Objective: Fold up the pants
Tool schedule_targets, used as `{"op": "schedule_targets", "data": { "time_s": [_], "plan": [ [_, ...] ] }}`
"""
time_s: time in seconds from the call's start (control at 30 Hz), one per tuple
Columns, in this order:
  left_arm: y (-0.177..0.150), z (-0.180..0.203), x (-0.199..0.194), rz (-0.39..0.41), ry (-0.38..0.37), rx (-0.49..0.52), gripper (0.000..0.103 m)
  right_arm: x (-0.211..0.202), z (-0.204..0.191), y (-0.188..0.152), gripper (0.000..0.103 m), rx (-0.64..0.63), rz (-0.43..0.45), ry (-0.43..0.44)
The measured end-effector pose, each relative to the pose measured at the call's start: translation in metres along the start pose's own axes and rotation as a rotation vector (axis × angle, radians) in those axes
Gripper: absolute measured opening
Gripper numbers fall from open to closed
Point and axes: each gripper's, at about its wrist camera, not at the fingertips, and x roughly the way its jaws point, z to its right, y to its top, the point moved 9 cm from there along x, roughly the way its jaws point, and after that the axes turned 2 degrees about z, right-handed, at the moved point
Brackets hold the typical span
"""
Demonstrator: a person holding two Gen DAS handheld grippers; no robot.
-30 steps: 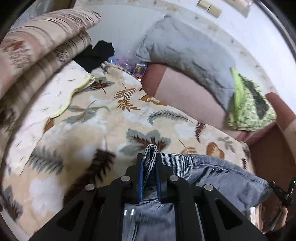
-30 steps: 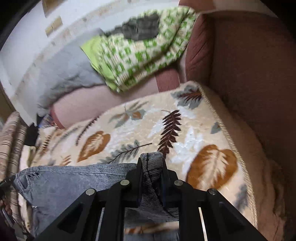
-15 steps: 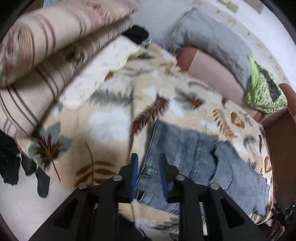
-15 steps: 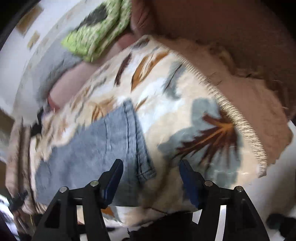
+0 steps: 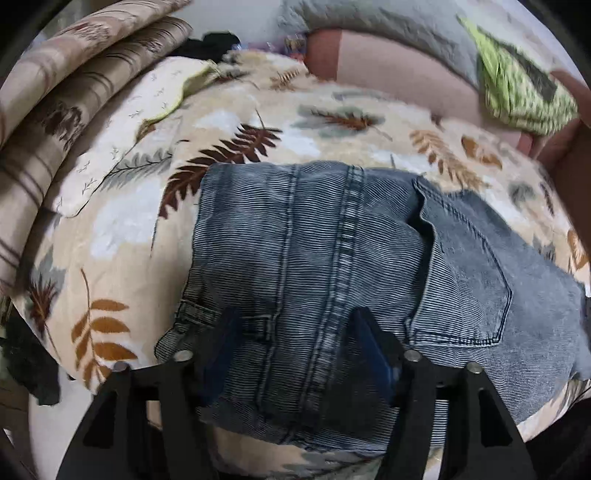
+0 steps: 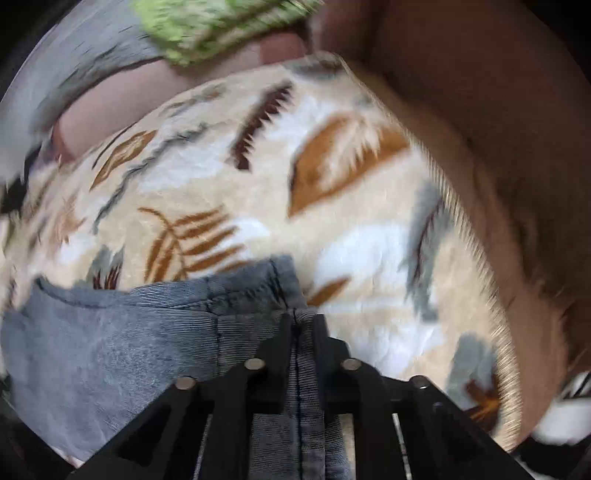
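Right wrist view: pants (image 6: 122, 343) hem is clenched by right gripper (image 6: 301, 325).
Left gripper (image 5: 295, 343) jaws are opening over denim, ungrasped; a matching edge grip is judged needed next.

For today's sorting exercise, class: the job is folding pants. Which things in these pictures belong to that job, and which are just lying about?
Belongs to the job:
- jeans
- left tongs, opening over the jeans
- right tongs, shut on the jeans' edge
- leaf-print blanket, the folding surface

Just lying about:
- green checked cloth
- grey pillow
- striped bedding
- black garment

Both wrist views steeply down, close; share jeans (image 5: 332, 251), blanket (image 6: 258, 192).
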Motion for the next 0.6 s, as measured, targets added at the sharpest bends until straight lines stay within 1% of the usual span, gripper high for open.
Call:
{"op": "schedule_targets", "data": {
  "time_s": [0.03, 0.13, 0.17, 0.23, 0.27, 0.3, 0.33, 0.37, 0.4, 0.47, 0.53, 0.57, 0.6],
  "plan": [
    [-0.001, -0.003, 0.001, -0.002, 0.008, -0.001, 0.078, -0.012, -0.005, 0.007, 0.004, -0.046, 0.044, -0.035],
    [-0.001, -0.006, 0.003, -0.002, -0.010, -0.022, 0.080, -0.035, -0.009, 0.031, 0.004, -0.073, 0.149, -0.080],
    [-0.002, -0.005, 0.003, 0.000, -0.008, -0.018, 0.080, -0.035, -0.008, 0.038, 0.004, -0.059, 0.161, -0.082],
    [-0.002, -0.005, 0.003, 0.006, 0.001, -0.013, 0.081, -0.023, -0.009, 0.044, 0.004, -0.035, 0.153, -0.072],
    [-0.002, -0.006, 0.004, 0.003, 0.001, -0.016, 0.081, -0.004, -0.009, 0.041, 0.005, -0.045, 0.125, -0.060],
    [-0.003, -0.005, 0.003, -0.003, -0.003, -0.022, 0.081, 0.014, -0.008, 0.034, 0.006, -0.049, 0.070, -0.062],
    [-0.004, -0.005, 0.001, -0.010, -0.006, -0.032, 0.081, 0.035, -0.003, 0.022, 0.006, -0.031, -0.004, -0.053],
    [-0.001, -0.004, -0.003, -0.006, -0.009, -0.041, 0.080, 0.031, 0.002, 0.021, 0.011, -0.009, 0.040, -0.039],
    [0.003, -0.003, -0.011, 0.019, -0.015, -0.047, 0.080, 0.025, 0.006, 0.020, 0.013, 0.010, 0.063, -0.040],
    [0.016, 0.004, -0.029, 0.081, -0.033, -0.040, 0.080, 0.002, 0.015, 0.018, 0.013, 0.055, 0.091, -0.038],
    [0.028, 0.015, -0.047, 0.146, -0.052, -0.024, 0.080, -0.021, 0.017, 0.016, 0.013, 0.056, 0.126, -0.033],
    [0.034, 0.022, -0.056, 0.180, -0.060, -0.009, 0.081, -0.040, 0.009, 0.013, 0.013, 0.054, 0.153, 0.010],
    [0.038, 0.027, -0.060, 0.197, -0.064, 0.003, 0.081, -0.051, 0.002, 0.009, 0.013, 0.054, 0.159, 0.056]
  ]
}}
